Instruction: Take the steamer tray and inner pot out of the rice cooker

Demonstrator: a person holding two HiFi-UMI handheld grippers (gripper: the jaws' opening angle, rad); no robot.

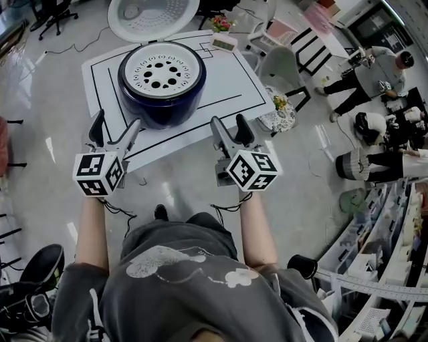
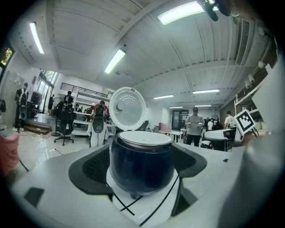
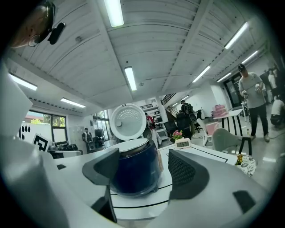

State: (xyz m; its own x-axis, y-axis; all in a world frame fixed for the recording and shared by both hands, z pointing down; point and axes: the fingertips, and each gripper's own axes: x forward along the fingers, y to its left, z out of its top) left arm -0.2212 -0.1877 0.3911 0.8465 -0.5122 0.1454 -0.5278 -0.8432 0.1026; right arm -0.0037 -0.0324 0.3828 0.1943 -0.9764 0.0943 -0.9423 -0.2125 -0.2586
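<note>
Ahead of the left gripper (image 1: pixel 117 123) and right gripper (image 1: pixel 229 127), both gaping empty, the cooker (image 1: pixel 162 100) holds its tray (image 1: pixel 160 70) (nothing lifted yet); next, likely, a reach for its rim.

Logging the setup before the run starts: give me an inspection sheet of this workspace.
Surface: white table with black lines.
Job's things: rice cooker, lid open; steamer tray seated on top; inner pot hidden.
Clutter: digital clock at far edge, flowers behind it.
Grippers: left tongs, right tongs open, empty, short of the cooker.
Cables: cords hang from both tongs; one cable on floor.
Surroundings: people, chairs at right.
</note>
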